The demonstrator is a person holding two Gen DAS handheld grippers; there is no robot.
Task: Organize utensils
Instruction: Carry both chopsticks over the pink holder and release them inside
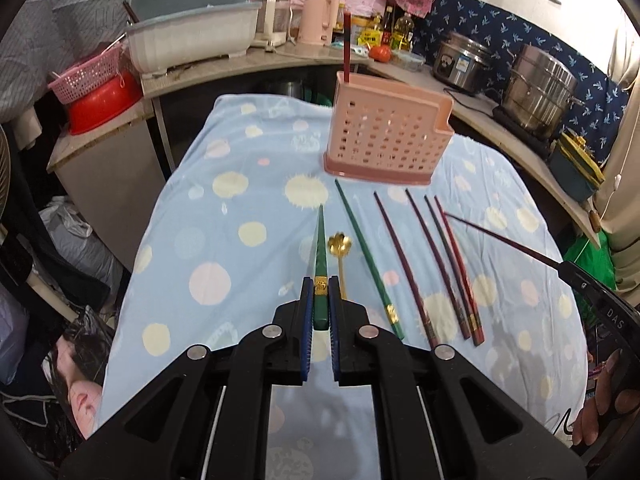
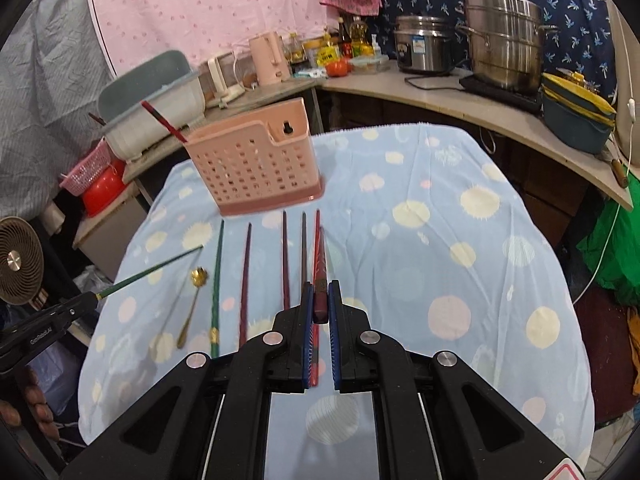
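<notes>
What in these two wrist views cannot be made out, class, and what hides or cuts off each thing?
- Inside of the pink utensil holder: left wrist view, its perforated front wall hides where the upright red chopstick rests.
- Butt end of the dark red chopstick in the right gripper: right wrist view, hidden between the pads.
- Gold spoon handle end: left wrist view, behind the left gripper, which holds a green chopstick.
- Bottle labels on the counter: too small.

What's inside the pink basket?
One red chopstick stands in the pink basket, sticking out at one end. Its lower part and the rest of the inside are hidden behind the holed wall.
</notes>
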